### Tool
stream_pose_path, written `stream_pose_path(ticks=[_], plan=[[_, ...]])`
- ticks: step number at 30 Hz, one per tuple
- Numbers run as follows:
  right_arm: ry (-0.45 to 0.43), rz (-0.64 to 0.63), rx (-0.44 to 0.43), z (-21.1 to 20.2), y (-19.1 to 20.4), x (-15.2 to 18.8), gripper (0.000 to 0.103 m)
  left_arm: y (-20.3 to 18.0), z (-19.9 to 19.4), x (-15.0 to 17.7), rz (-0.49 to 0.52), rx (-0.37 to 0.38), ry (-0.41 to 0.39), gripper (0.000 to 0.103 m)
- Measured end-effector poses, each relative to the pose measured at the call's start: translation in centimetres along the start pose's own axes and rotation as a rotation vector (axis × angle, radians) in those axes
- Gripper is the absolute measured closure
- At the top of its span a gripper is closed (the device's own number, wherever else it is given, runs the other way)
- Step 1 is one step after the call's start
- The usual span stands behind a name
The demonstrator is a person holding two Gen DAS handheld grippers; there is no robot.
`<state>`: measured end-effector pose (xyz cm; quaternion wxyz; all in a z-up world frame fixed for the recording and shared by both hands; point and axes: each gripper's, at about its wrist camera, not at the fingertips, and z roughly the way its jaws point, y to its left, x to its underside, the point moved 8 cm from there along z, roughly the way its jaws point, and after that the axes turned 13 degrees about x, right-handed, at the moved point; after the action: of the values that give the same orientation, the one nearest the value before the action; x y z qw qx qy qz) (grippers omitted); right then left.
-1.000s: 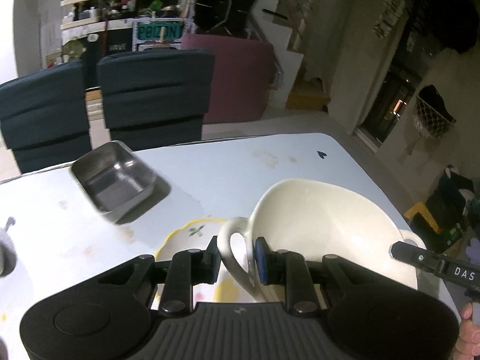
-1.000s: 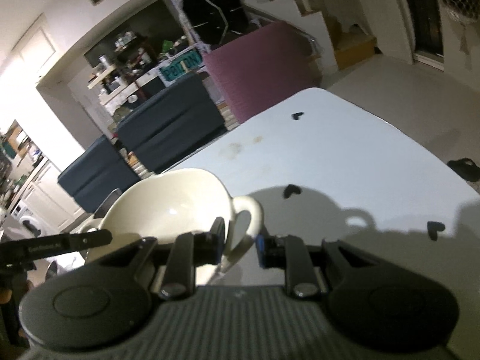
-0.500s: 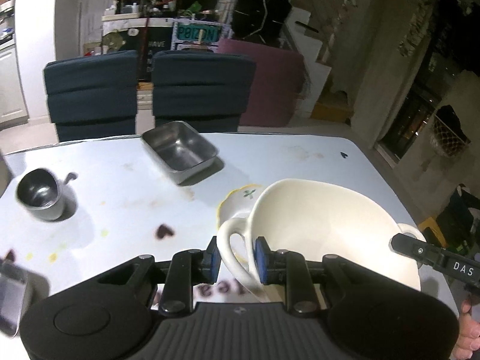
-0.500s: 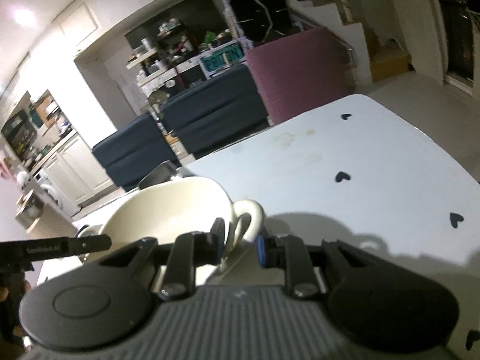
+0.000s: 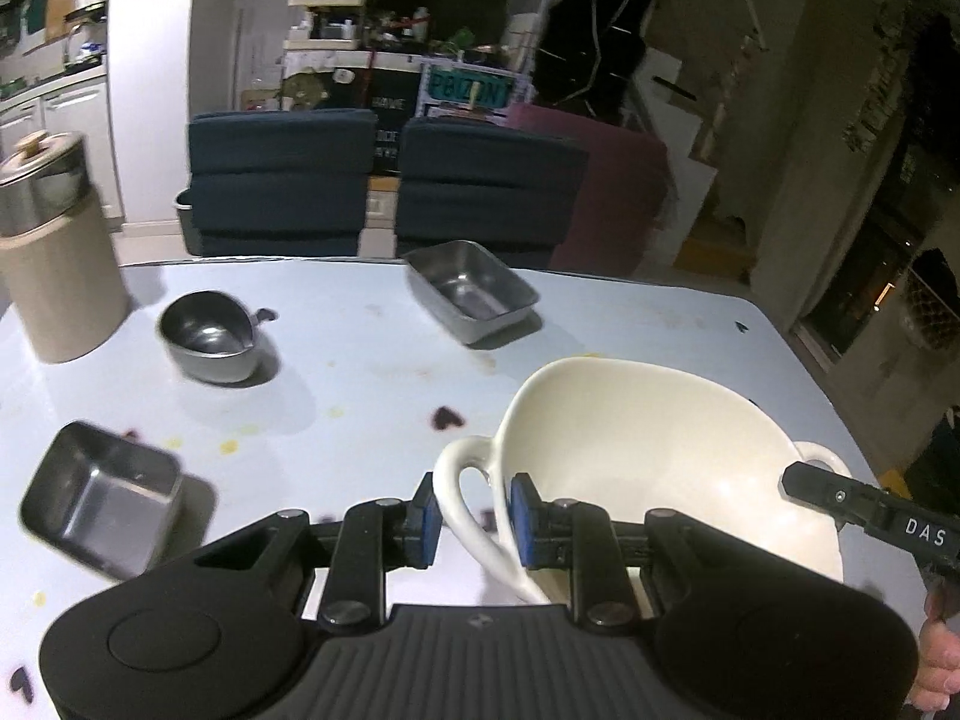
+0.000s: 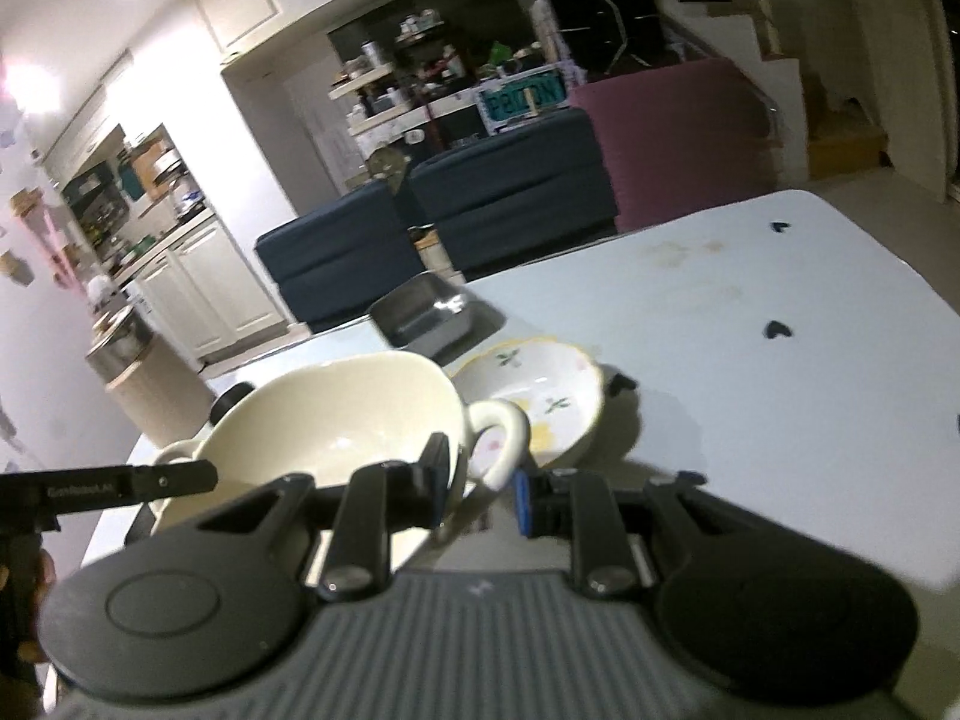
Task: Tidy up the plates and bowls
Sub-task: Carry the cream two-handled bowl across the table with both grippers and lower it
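A cream two-handled bowl (image 5: 660,450) hangs tilted just above the pale blue table (image 5: 372,372), carried between both grippers. My left gripper (image 5: 471,516) is shut on its left handle (image 5: 459,474), blue pads on either side of the loop. My right gripper (image 6: 480,486) is shut on the other handle (image 6: 501,432) of the bowl (image 6: 336,420). Just right of the bowl, a scalloped flowered plate (image 6: 540,396) lies on the table. One finger of the right gripper shows at the bowl's far handle in the left wrist view.
On the table are a steel rectangular tray (image 5: 474,291), a steel cup (image 5: 210,336), a small square steel tray (image 5: 102,504) and a beige canister (image 5: 54,252) with a steel lid. Two dark blue chairs (image 5: 384,192) stand behind the far edge.
The bowl has been carried to the left, off the flowered plate, which now shows beside it. The cup, small tray and canister have come into the left view. Both grips are unchanged.
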<state>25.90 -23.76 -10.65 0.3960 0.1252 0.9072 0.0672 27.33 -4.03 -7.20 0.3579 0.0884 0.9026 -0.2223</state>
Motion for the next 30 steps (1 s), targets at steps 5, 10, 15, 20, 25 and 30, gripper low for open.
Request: stream_pose_path(ticks=[5, 10, 15, 20, 25, 30], plan=[[0.015, -0.033, -0.033, 0.2, 1.4, 0.4, 0.077, 2.0, -2.3, 1.4, -0.014, -0.028, -0.018, 0.077], [0.030, -0.078, -0.057, 0.6, 2.9, 0.8, 0.077, 4.5, -4.2, 3.3, -0.048, -0.052, -0.028, 0.077], [0.054, -0.127, -0.071, 1.3, 4.3, 1.7, 0.077, 7.1, -5.1, 4.7, -0.096, -0.067, -0.017, 0.077], [0.091, -0.163, -0.078, 2.3, 5.4, 2.4, 0.077, 9.6, -5.6, 5.9, -0.129, -0.077, -0.006, 0.077], [0.124, -0.184, -0.085, 3.2, 6.4, 3.2, 0.077, 11.1, -5.5, 6.7, -0.141, -0.085, 0.009, 0.077], [0.146, -0.191, -0.072, 4.2, 7.0, 3.1, 0.077, 12.1, -4.8, 7.0, -0.165, -0.076, 0.025, 0.077]])
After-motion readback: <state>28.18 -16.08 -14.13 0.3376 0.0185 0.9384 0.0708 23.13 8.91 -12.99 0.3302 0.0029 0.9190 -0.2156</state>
